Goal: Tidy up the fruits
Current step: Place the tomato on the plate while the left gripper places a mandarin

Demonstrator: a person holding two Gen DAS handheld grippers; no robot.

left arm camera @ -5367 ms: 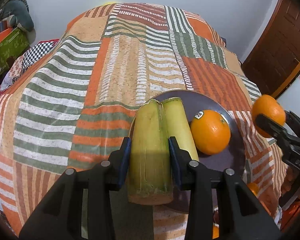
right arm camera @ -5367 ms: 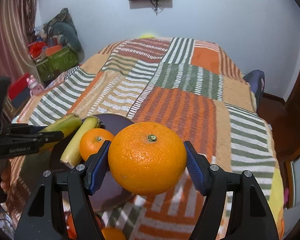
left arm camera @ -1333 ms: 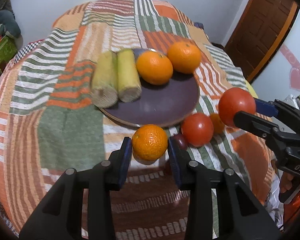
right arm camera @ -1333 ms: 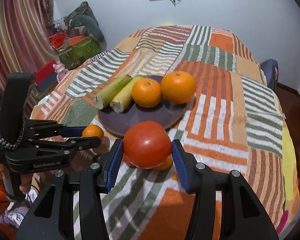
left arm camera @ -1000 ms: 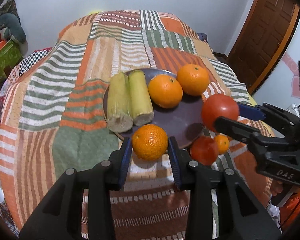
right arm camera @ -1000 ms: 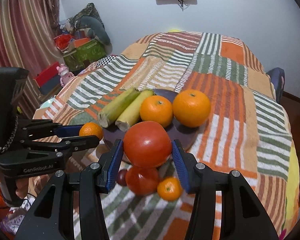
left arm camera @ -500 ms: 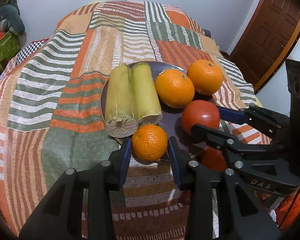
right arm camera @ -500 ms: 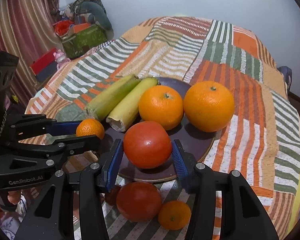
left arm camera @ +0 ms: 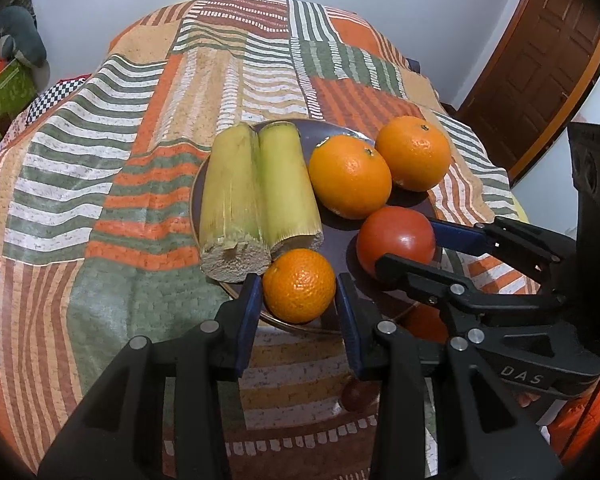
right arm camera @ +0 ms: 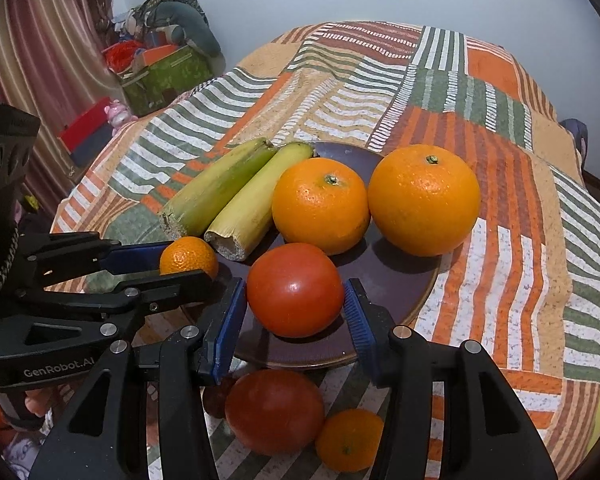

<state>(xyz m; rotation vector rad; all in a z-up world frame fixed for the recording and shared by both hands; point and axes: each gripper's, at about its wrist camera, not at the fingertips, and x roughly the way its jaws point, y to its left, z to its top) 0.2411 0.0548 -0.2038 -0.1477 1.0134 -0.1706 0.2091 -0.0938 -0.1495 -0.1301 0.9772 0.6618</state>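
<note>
Presently: dark plate [right arm camera: 400, 300] on a patchwork bedspread [left arm camera: 100, 184]. Two sugarcane pieces [left arm camera: 256, 196] lie side by side on its left part, long axes running near-to-far, cut ends toward the near rim. Small orange [left arm camera: 299, 285] at the near-left rim, gripped between the left gripper [left arm camera: 299, 300] jaws. Tomato [right arm camera: 295, 290] near the near rim, held between the right gripper [right arm camera: 295, 316] jaws. Two large oranges [right arm camera: 423, 199] at the far right.

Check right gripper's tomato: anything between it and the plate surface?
Nothing visible. The tomato, clamped in the right gripper, sits over bare plate, clear of both oranges; the left gripper holds a small orange alongside.
</note>
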